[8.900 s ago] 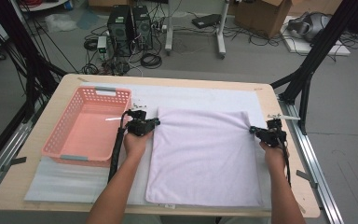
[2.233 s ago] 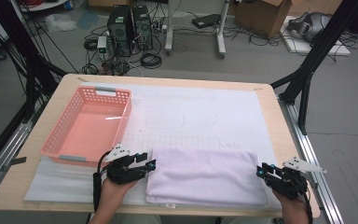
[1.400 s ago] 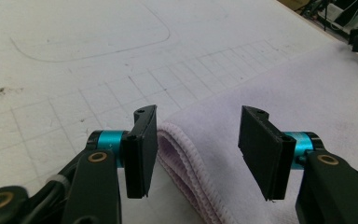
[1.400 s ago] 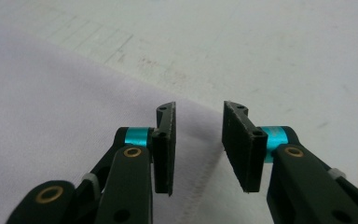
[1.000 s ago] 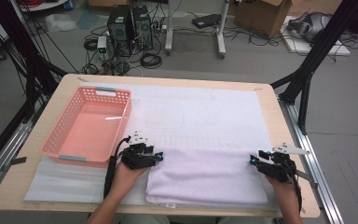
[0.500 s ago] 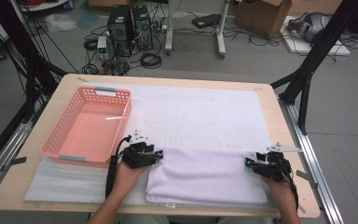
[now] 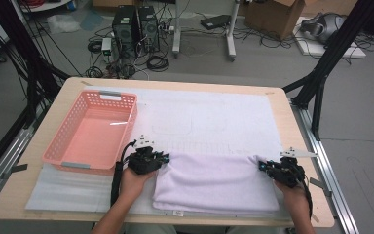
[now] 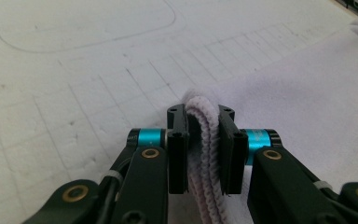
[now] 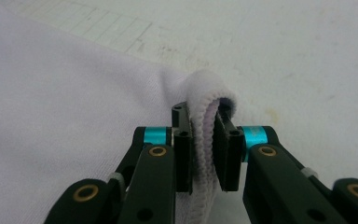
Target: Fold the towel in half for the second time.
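A pale lilac towel (image 7: 214, 183) lies folded on the white mat near the table's front edge. My left gripper (image 7: 163, 158) is at its far left corner and my right gripper (image 7: 263, 165) at its far right corner. Both have just been closing. In the left gripper view the left gripper (image 8: 200, 114) pinches the doubled edge of the towel (image 8: 307, 93) between its pads. The right gripper view has the right gripper (image 9: 203, 114) clamped the same way on a looped edge of the towel (image 9: 51, 84).
A pink plastic basket (image 7: 133, 122) stands empty at the left, just beyond my left hand. The white gridded mat (image 7: 214, 112) stretches bare beyond the towel. The wooden table (image 7: 292, 117) ends close to my right hand, and cables and computer cases lie on the floor beyond.
The towel, once spread flat, now lies folded at the front. Both grippers came up to the fold's far corners, and their jaws have closed on the cloth.
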Action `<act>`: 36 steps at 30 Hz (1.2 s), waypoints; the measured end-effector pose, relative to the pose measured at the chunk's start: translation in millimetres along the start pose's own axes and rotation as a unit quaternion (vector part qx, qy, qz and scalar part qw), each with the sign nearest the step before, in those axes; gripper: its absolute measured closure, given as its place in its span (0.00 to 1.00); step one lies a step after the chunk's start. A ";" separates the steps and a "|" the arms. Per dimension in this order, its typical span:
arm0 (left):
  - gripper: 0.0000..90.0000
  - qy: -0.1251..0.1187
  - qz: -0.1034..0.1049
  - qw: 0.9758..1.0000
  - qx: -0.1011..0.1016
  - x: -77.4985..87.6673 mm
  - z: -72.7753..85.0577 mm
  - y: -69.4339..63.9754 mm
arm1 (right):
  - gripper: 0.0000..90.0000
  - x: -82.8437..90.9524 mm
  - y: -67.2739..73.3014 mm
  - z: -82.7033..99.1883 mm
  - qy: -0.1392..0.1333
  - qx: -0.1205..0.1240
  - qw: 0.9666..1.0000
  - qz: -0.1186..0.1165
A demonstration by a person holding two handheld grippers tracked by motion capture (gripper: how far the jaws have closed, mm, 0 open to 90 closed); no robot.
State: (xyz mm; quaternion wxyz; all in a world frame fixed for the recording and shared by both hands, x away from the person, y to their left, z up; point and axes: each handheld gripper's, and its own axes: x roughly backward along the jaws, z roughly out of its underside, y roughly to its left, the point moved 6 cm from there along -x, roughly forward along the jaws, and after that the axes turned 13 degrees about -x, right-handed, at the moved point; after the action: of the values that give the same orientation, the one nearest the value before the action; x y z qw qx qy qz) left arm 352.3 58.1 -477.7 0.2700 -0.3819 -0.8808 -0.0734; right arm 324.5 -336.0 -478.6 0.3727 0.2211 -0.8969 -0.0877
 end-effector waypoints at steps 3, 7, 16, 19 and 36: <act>0.85 -0.026 -0.004 1.000 0.018 -3.2 -8.0 6.8 | 0.89 -0.8 -3.3 -9.6 -0.013 0.000 1.000 0.007; 0.85 -0.021 -0.012 1.000 0.020 -13.6 -16.2 16.0 | 0.89 -5.1 -6.5 -24.3 -0.032 0.000 0.999 0.021; 0.85 -0.031 -0.047 0.998 0.017 -33.3 -45.1 39.7 | 0.88 -26.5 -18.6 -48.6 -0.044 -0.011 0.998 0.045; 0.85 -0.020 -0.050 0.998 0.037 -40.8 -44.8 49.4 | 0.88 -34.5 -21.1 -58.1 -0.047 -0.009 0.997 0.054; 0.51 -0.044 -0.016 0.999 -0.009 -5.5 -45.0 17.1 | 0.64 12.2 -16.7 -43.6 -0.078 -0.024 0.996 0.040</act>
State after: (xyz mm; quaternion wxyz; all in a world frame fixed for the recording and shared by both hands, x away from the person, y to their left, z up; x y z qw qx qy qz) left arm 386.5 51.4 -444.0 0.2268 -0.3726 -0.8972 -0.0688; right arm 353.3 -356.1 -445.5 0.3102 0.1686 -0.9289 -0.1115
